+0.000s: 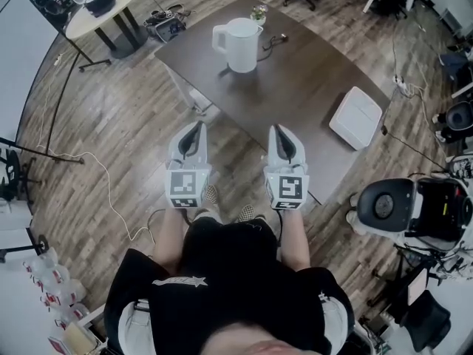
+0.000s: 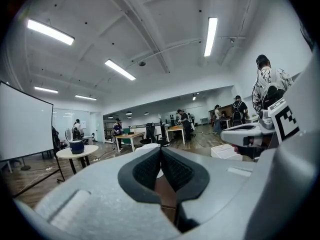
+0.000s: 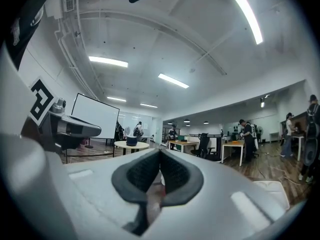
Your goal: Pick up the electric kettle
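Observation:
The white electric kettle (image 1: 240, 44) stands with its handle to the left, on the far part of the dark brown table (image 1: 295, 95). My left gripper (image 1: 195, 126) is shut and empty, held over the floor just off the table's left edge. My right gripper (image 1: 278, 129) is shut and empty too, over the table's near part. Both point toward the kettle, well short of it. In the left gripper view the shut left gripper (image 2: 161, 152) hides most of the kettle (image 2: 145, 147). In the right gripper view the right gripper (image 3: 160, 156) has its pads pressed together.
A flat white box (image 1: 355, 117) lies on the table's right side. A small glass with a plant (image 1: 259, 12) stands behind the kettle. A round table (image 1: 103, 6) stands at the back left, cables trail over the wooden floor, and a white round machine (image 1: 384, 205) stands at the right.

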Motion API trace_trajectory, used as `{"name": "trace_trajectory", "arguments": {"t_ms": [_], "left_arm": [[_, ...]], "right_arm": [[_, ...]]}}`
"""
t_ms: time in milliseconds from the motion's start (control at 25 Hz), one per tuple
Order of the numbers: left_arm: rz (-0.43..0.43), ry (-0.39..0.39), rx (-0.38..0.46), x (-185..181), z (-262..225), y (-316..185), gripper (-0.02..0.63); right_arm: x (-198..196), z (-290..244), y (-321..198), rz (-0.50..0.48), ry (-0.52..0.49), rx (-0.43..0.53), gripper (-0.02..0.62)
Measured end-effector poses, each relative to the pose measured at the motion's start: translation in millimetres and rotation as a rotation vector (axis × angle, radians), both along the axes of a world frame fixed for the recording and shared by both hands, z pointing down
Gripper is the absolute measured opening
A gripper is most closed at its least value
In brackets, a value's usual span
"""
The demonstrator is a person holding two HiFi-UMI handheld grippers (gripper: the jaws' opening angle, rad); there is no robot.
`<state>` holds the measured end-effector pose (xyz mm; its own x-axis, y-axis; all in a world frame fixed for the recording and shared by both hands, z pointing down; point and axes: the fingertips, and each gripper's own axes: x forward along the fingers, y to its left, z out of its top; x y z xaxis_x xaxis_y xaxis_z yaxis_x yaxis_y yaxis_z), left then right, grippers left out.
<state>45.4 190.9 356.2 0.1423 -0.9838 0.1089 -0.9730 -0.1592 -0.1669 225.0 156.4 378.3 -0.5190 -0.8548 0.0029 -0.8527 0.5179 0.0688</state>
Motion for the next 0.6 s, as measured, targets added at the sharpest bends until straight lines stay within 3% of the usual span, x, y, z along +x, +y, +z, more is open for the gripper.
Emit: {"name": "trace_trajectory", "arguments": {"t_ms": [280,600], "left_arm": [[-0.03,0.013,-0.005,-36,1,-18,0.011],[0.013,0.04,0.016,-116,-2,-81,0.011]], "right_arm": [[-34,1,-20,-0.019,0.009,0.007,0.005],[-110,-6,-78,0.034,0.015,0.026,0.005]]}}
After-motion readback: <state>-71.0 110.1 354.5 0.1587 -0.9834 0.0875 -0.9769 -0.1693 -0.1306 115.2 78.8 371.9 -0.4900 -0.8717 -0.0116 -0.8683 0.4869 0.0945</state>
